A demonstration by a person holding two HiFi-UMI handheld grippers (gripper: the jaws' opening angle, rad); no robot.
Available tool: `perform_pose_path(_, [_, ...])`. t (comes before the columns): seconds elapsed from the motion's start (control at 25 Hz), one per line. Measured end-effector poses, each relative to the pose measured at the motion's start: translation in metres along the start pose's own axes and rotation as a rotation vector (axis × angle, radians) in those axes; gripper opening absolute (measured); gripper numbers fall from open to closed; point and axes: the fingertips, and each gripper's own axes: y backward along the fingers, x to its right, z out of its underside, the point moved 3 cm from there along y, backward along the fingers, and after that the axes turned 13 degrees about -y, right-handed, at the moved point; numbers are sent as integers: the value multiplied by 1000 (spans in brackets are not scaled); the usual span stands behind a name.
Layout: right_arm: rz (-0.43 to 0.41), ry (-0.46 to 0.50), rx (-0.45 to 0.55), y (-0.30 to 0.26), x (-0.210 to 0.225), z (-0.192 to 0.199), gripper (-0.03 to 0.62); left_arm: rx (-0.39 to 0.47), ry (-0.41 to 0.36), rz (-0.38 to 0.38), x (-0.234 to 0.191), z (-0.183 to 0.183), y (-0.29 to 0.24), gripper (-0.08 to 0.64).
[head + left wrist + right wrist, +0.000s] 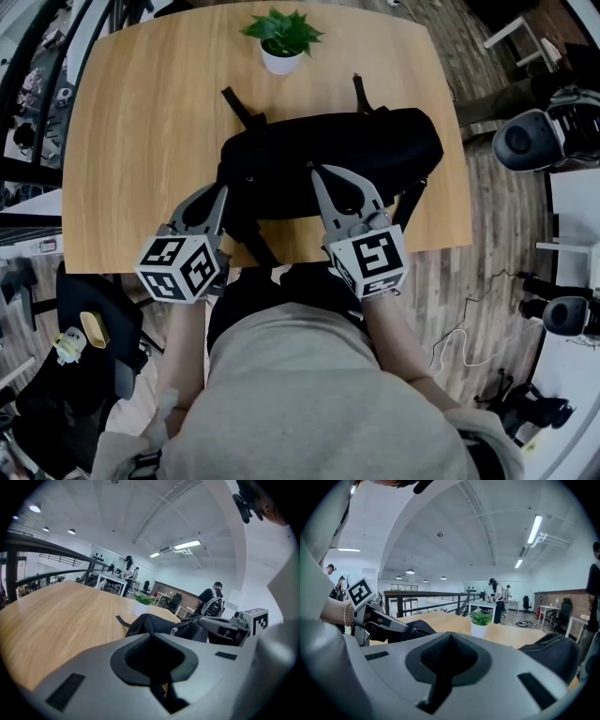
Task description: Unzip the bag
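I see my left gripper (223, 187) clenched at the left end of the black fabric bag (375, 150). My right gripper (314, 169) is clenched empty above the bag, near the front edge of the wooden table (141, 141).

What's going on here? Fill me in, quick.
A person holds a gripper in each hand over a black bag lying on a wooden table. The left gripper is at the bag's left end and the right gripper at its near edge, both with jaws closed. Whether either pinches a zip pull cannot be told. A potted plant stands behind the bag.
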Motion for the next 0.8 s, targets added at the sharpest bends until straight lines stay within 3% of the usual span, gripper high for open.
perform_pose_path(0.44, [-89, -13, -4, 11, 41, -5, 9, 1, 0, -204, 2, -1, 2, 38])
perform_pose_path(0.8, [-86, -40, -32, 19, 66, -5, 9, -10, -33, -336, 7, 1, 1, 38])
